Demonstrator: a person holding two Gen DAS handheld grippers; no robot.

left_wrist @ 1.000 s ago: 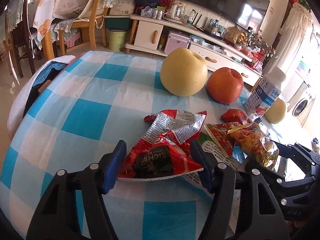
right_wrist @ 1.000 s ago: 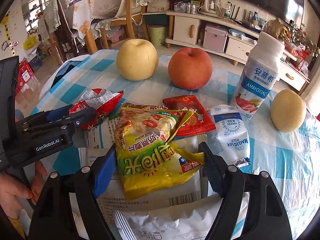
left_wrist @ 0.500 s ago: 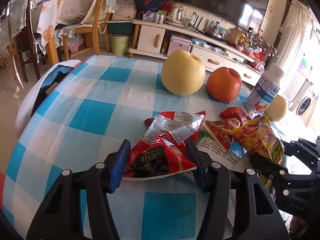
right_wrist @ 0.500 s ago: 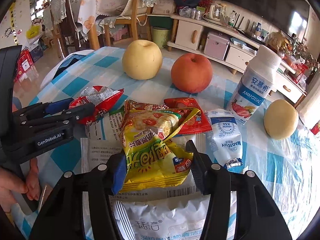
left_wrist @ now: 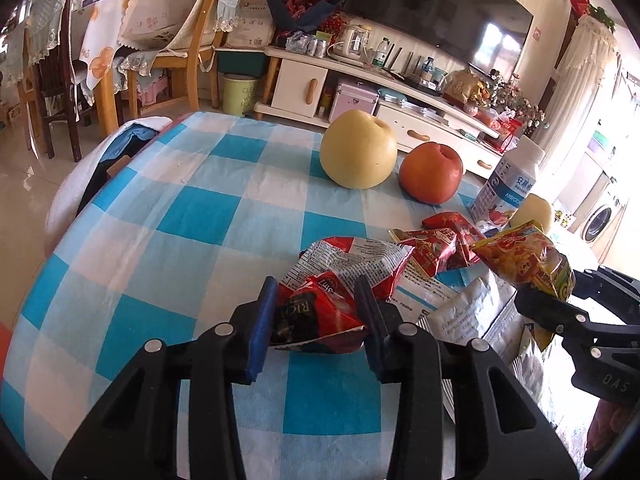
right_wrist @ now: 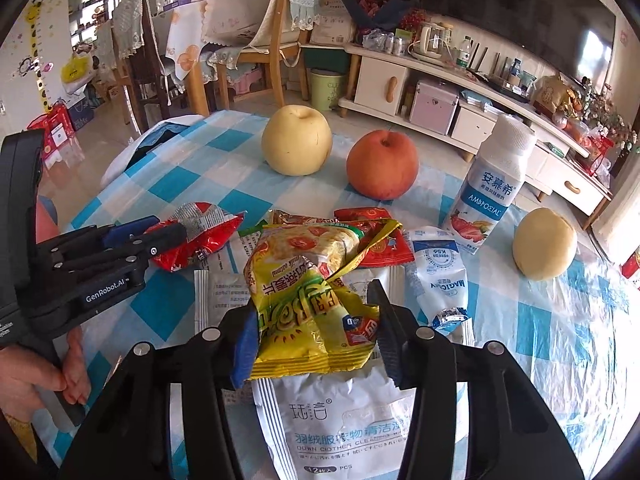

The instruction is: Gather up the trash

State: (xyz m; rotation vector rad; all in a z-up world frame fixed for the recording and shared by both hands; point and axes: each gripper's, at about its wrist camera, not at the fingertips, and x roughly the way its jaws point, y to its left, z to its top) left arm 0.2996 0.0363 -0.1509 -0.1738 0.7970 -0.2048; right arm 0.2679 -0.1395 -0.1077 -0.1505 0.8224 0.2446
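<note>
Wrappers are now gripped at both ends of the litter pile on the checked tablecloth (left_wrist: 192, 216). We find the left gripper (left_wrist: 316, 320) closing on the red wrapper (left_wrist: 320, 304), crumpled where a second ago it lay flat between wide jaws. The right gripper (right_wrist: 312, 336) is likewise closing on the yellow wrapper (right_wrist: 308, 292), bunched and lifted off the white sachets (right_wrist: 340, 420). We judge both pieces secured for removal; the pear (right_wrist: 297, 140), apple (right_wrist: 382, 164) and yogurt bottle (right_wrist: 492, 188) stand untouched.
</note>
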